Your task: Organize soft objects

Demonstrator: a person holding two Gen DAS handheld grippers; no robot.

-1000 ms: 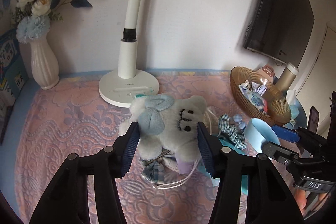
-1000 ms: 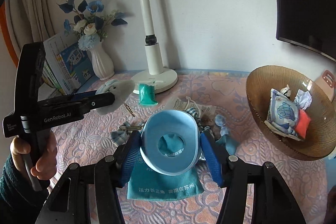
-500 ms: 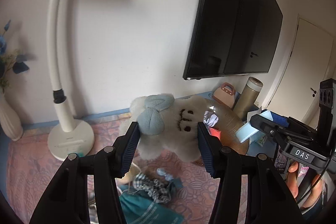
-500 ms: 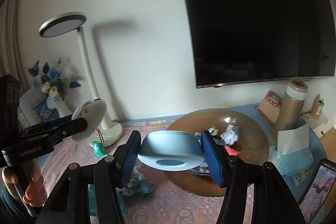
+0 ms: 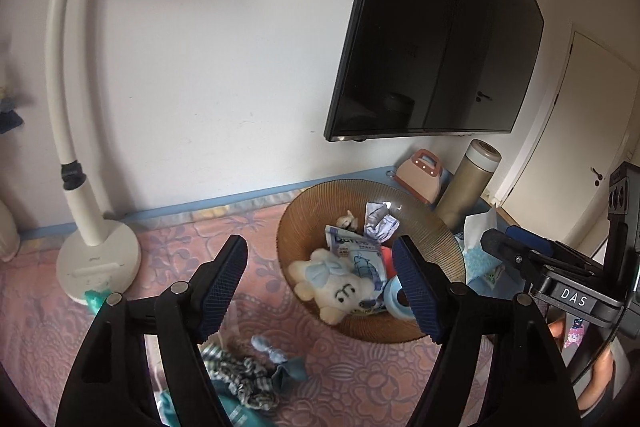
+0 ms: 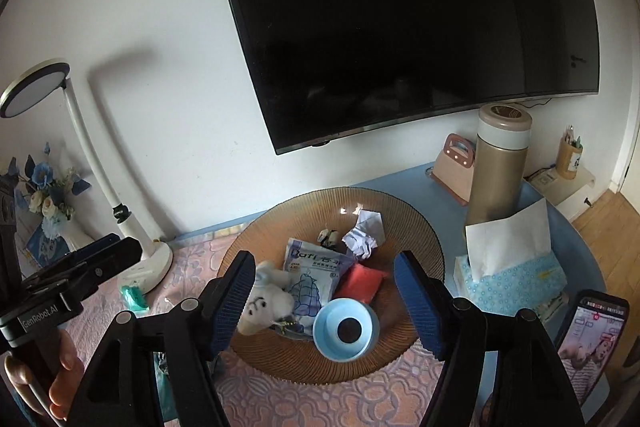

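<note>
My left gripper (image 5: pixel 320 283) and right gripper (image 6: pixel 325 301) are both opening with nothing between them, because the plush bear (image 5: pixel 334 285) and blue ring (image 6: pixel 346 329) now lie in the amber bowl (image 6: pixel 424 231).

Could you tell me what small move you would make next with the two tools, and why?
Probably swing the left tool back down toward the striped scrunchie on the pink cloth. The plush and the blue ring already lie in the brown bowl, both tools' jaws are opening with nothing between them, and the right tool hangs over the bowl, so loose soft things on the cloth come next.
</note>
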